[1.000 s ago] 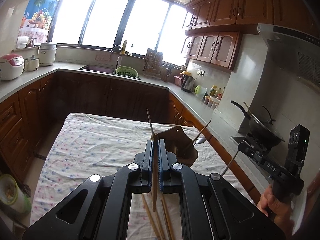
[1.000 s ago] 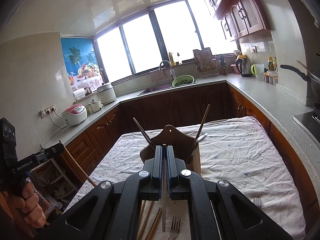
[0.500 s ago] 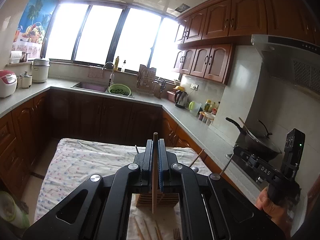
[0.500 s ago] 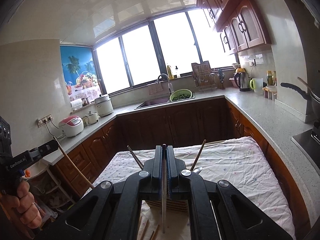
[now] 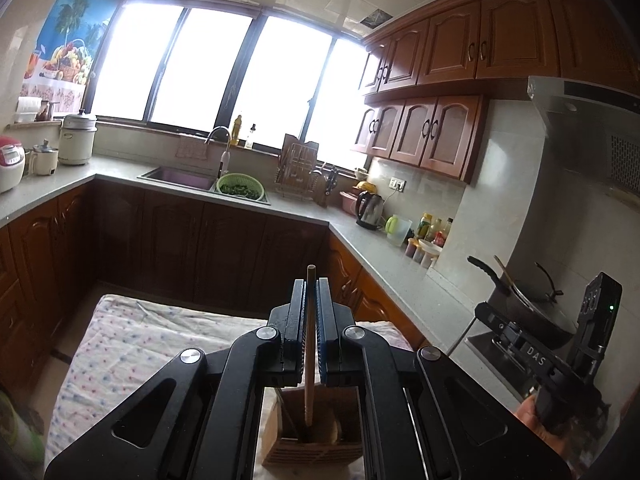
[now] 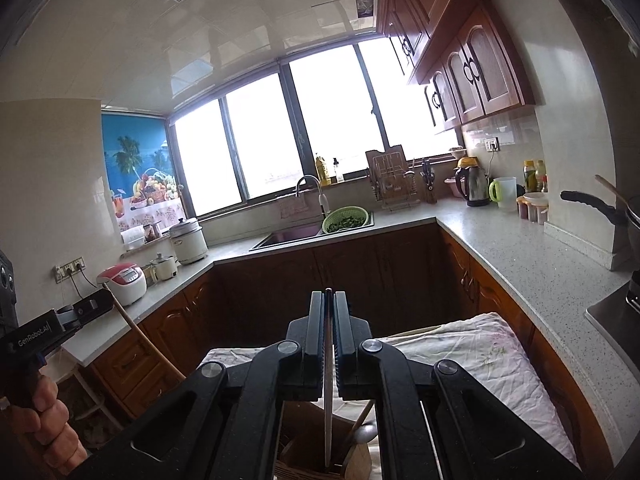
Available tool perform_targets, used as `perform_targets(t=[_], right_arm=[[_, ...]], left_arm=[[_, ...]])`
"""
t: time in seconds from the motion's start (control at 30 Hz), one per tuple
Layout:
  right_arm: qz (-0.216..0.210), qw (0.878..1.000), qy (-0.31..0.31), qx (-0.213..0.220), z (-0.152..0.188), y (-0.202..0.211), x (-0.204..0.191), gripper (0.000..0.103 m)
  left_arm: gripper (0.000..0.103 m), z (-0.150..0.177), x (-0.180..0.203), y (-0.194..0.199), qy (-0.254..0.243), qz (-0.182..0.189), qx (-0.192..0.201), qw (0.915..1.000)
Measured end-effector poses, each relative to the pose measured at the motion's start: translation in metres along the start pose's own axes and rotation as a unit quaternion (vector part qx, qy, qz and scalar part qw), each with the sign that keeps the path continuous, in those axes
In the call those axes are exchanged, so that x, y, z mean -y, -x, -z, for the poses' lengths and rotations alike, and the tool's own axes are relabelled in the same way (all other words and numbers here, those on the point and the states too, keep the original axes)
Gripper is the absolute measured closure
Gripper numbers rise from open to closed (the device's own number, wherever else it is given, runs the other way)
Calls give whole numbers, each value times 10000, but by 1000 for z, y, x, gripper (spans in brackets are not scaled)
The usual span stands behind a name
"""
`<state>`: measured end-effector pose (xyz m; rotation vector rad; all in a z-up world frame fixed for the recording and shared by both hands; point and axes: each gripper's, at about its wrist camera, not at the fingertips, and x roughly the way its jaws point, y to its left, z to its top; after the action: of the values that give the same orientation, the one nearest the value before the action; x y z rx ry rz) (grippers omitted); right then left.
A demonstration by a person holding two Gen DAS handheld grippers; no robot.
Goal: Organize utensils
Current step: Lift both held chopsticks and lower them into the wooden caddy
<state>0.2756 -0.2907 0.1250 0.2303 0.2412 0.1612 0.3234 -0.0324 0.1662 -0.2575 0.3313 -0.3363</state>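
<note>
My left gripper (image 5: 311,285) is shut on a wooden chopstick (image 5: 309,380) that hangs upright. Its lower end points into the open top of the wooden utensil holder (image 5: 316,450) on the cloth-covered table (image 5: 140,344). My right gripper (image 6: 329,297) is shut on a thin metal utensil (image 6: 328,408), seen edge-on, whose lower end reaches down into the same holder (image 6: 304,456). A spoon (image 6: 366,432) leans in that holder. Each view shows the other gripper at its side, a hand around its handle: the right gripper (image 5: 486,314), the left gripper (image 6: 105,300) with the chopstick (image 6: 144,340).
Stone counters (image 6: 520,264) with dark wood cabinets wrap around the table. A sink (image 5: 180,178) with a green colander (image 5: 240,186) lies at the back, a kettle (image 5: 370,210) and bottles to the right. A wok (image 5: 532,312) sits on the stove, rice cookers (image 6: 124,280) at the left.
Both grippers have risen and come forward over the holder, each still shut on its utensil. The holder has slid from ahead of the fingers to right beneath them.
</note>
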Motion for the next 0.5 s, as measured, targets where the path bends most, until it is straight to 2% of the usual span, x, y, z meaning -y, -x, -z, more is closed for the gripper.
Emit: perform_targets(t=[0.23, 0.5], right_arm=[[82, 9995, -305, -79, 42, -23, 15, 99], [184, 9980, -505, -331, 72, -39, 24, 99]], left_arm=[[100, 39, -23, -38, 370, -264, -340, 9984], [100, 63, -26, -53, 326, -388, -560, 9971]])
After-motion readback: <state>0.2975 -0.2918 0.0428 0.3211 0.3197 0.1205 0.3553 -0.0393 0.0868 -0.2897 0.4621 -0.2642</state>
